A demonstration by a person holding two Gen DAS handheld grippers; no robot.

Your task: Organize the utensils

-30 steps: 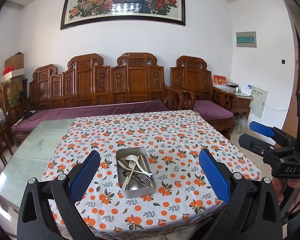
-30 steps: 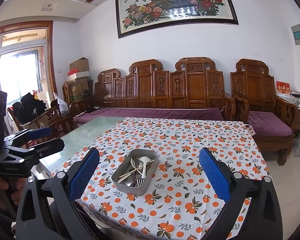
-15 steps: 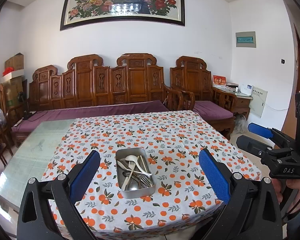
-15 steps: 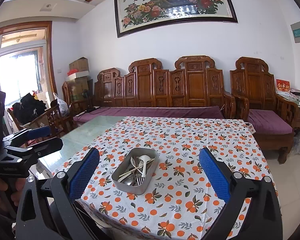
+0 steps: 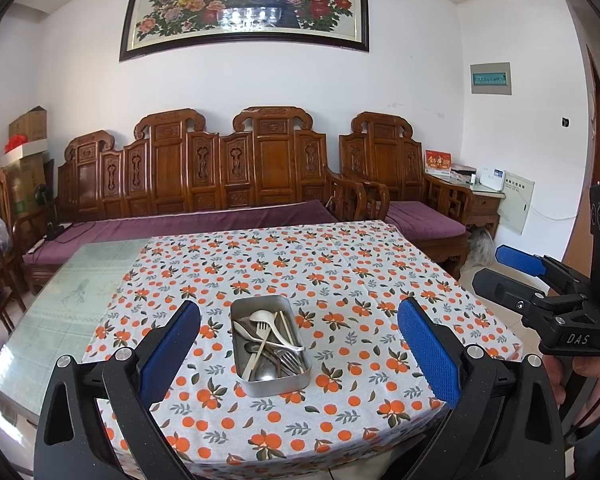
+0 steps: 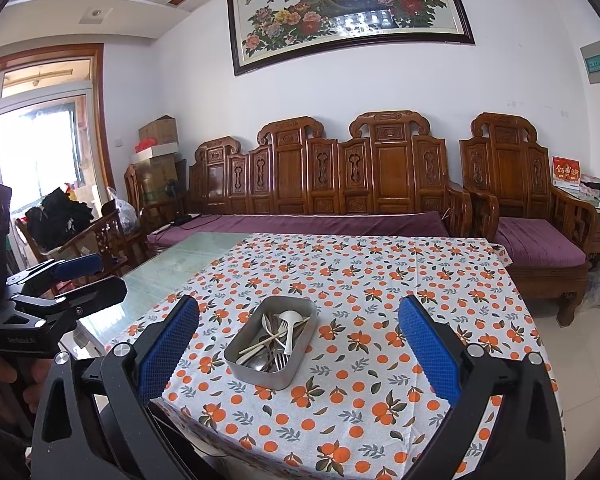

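You hold the left gripper [image 5: 299,354] spread wide and empty, its blue pads [image 5: 171,344] flanking the tin [image 5: 271,376] from above the near table edge; nothing sits between them. The right gripper [image 6: 299,354] is likewise spread and empty, held back on the same side. In my judgement both are poised short of the tin so either can reach in.

The tin stands on the orange-print cloth [image 5: 340,280] near the front of the table [image 5: 80,280]. The utensils [image 5: 266,344] lie heaped inside it, crossed over one another: pale spoons, a pale fork, metal forks, chopsticks. None lies on the cloth. That fits utensils gathered in, or a heap awaiting sorting; I cannot tell which.

The left view shows the tin end-on, with the right gripper at its right edge. The right view shows the tin at an angle, the window [image 6: 36,152], and the left gripper beside your hand [image 6: 4,376].
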